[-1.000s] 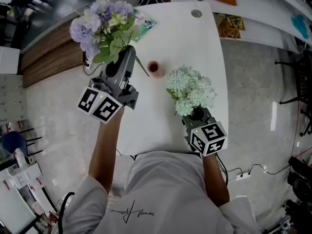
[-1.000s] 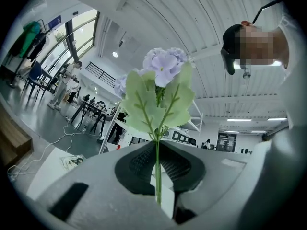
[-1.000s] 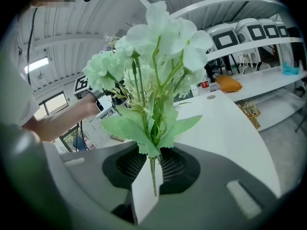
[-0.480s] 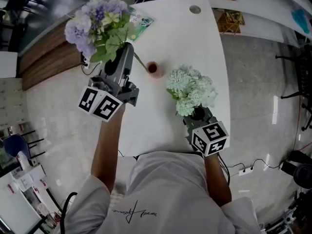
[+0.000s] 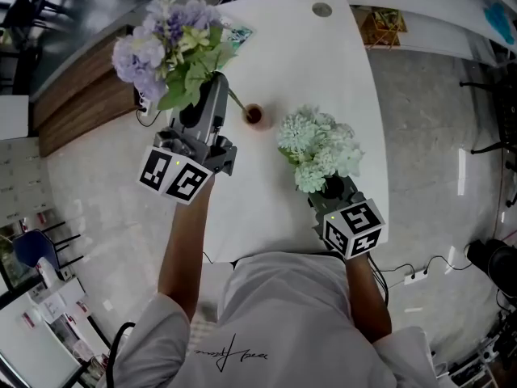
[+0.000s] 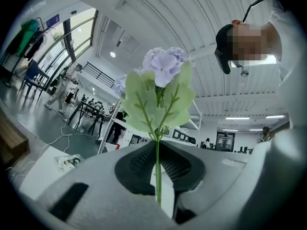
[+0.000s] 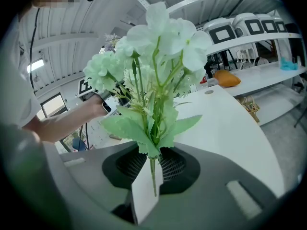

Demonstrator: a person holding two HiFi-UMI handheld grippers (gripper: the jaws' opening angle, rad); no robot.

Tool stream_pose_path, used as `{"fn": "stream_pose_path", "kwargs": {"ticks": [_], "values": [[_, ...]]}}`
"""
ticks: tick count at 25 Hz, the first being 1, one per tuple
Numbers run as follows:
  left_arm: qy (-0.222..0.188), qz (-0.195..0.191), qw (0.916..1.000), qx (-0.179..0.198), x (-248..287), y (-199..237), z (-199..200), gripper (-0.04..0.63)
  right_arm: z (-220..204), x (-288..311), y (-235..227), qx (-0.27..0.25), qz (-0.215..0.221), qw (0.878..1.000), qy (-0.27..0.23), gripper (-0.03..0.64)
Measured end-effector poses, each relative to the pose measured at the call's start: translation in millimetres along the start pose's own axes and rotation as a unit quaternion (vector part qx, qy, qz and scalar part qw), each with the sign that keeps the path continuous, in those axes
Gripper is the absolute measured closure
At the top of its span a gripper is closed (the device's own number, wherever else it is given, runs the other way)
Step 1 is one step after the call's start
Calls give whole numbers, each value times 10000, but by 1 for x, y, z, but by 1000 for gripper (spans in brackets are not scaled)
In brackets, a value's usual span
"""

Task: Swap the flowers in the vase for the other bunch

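Note:
My left gripper [image 5: 212,87] is shut on the thin stem [image 6: 157,169] of the purple bunch [image 5: 166,48], held up over the table's left edge. Its blooms [image 6: 163,63] and leaves fill the left gripper view. The stem's lower end slants down beside the small reddish vase [image 5: 254,115], which stands on the white table [image 5: 347,79]; I see no flowers in it. My right gripper [image 5: 327,187] is shut on the stems [image 7: 152,174] of the pale green-white bunch [image 5: 317,148], held upright above the table right of the vase. The same bunch [image 7: 153,47] shows in the right gripper view.
A printed packet [image 5: 240,32] lies at the table's far left corner, and a round grommet [image 5: 322,10] sits near the far edge. A wooden bench [image 5: 73,107] runs along the left. Shelving with an orange object [image 7: 226,78] stands beyond the table.
The head view has shifted slightly. Both grippers and their bunches keep their places.

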State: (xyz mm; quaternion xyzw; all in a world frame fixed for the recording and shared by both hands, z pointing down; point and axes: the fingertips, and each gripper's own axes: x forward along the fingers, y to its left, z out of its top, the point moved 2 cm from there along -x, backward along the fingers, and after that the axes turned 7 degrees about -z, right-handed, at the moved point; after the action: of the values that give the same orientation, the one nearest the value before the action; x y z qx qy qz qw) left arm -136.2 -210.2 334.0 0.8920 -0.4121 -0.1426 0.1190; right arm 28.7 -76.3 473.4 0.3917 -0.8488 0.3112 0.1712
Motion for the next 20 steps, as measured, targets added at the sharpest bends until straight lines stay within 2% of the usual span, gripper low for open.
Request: {"fn": "stream_pose_path", "kwargs": {"ticks": [9, 15, 20], "values": [[125, 34, 9999, 46, 1, 3, -19, 578, -5, 2, -4, 65, -51, 10000, 41, 535], [202, 25, 9998, 62, 3, -4, -46, 578, -19, 1, -16, 94, -51, 9999, 30, 535], [228, 56, 9997, 67, 1, -8, -50, 578, -20, -3, -14, 82, -26, 10000, 44, 535]]}}
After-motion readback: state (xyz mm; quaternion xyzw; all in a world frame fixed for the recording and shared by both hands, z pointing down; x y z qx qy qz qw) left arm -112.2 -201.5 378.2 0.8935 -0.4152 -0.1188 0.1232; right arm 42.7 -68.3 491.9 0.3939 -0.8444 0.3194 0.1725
